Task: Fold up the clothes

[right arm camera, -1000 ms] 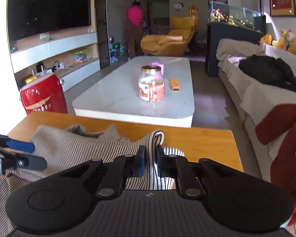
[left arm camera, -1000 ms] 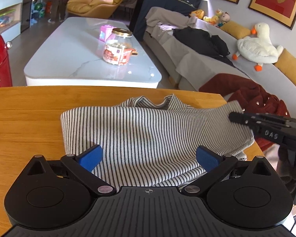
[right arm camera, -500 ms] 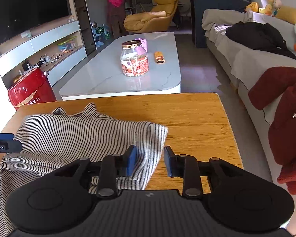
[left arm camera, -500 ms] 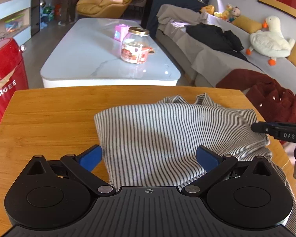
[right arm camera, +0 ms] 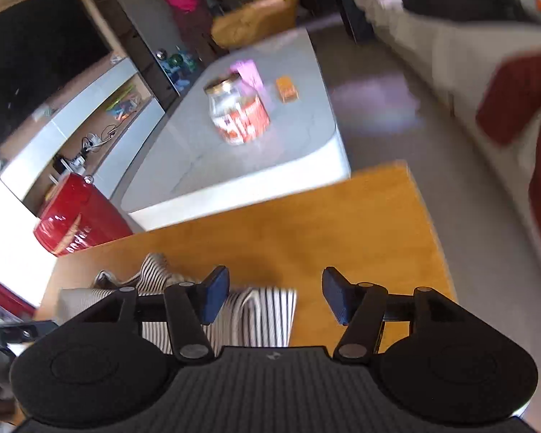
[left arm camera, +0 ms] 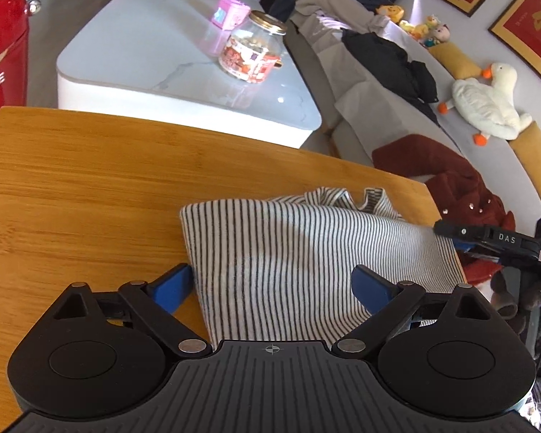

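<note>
The step in hand looks like the letting-go that ends one fold: the grey-and-white striped knit garment (left arm camera: 306, 263) lies doubled into a rough rectangle on the near right part of the honey-coloured wooden surface (left arm camera: 90, 187), its collar bunched at the far edge, and neither claw has hold of it. Nearest in the left wrist view, the left claw (left arm camera: 272, 285) points steeply down over the cloth's near left corner with its blue-padded jaws far apart and just starting to close, the left pad off the fabric's edge and the striped cloth lying loose between them. In the right wrist view the right claw (right arm camera: 276, 296) tilts down over the garment's right edge, its jaws opening, only a strip of stripes under the left pad and bare wood beneath the rest of the gap. Seen from the left camera, that claw reaches in level from the right across the cloth's far right corner. My judgement is that the next move calls for both claws to pinch a pair of matching corners and carry them across for another fold. Beyond the surface stand a white marble coffee table (left arm camera: 144, 54) and a glass jar with a gold lid (left arm camera: 250, 50)
</note>
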A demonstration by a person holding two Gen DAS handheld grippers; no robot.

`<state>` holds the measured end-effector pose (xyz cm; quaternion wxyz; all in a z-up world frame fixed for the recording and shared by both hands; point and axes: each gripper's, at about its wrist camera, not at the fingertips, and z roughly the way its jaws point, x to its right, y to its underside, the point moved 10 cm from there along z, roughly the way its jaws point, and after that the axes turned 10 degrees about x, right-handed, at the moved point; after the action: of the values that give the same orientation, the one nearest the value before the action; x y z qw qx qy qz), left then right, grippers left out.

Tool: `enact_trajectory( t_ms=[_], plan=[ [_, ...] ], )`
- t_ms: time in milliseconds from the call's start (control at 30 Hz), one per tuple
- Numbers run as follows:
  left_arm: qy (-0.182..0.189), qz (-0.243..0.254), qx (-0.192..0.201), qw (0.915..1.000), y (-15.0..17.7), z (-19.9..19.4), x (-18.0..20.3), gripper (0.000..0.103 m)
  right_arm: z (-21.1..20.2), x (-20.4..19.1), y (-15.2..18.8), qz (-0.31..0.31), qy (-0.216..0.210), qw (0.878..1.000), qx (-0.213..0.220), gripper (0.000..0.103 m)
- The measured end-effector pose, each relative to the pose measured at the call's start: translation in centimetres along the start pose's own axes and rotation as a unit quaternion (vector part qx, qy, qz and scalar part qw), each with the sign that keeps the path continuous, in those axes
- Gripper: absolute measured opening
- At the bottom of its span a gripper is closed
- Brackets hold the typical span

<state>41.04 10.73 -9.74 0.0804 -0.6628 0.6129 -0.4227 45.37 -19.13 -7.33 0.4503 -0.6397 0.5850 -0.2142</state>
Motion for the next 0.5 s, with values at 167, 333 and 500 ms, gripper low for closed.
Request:
enact_trajectory(
  t_ms=[167,333,500],
  plan=[
    [-0.009,0.025,0.008,0.9996,0.0,0.1,0.1,0.097,2.2,-5.5,-1.2,-0.026,-0.064,0.997,-0.024,0.053],
    [-0.024,0.012,0.01,0.9996,0.3,-0.5,-0.1,0.097,6.9,-8.1,1.1,0.018,-0.076,0.995,-0.063,0.038],
    [-0.026,-0.004,0.025,0.9994,0.7,-3.8,-0.6,0.098,7.0,-9.9,2.3,-0.03,-0.061,0.996,-0.054,0.007]
  ],
)
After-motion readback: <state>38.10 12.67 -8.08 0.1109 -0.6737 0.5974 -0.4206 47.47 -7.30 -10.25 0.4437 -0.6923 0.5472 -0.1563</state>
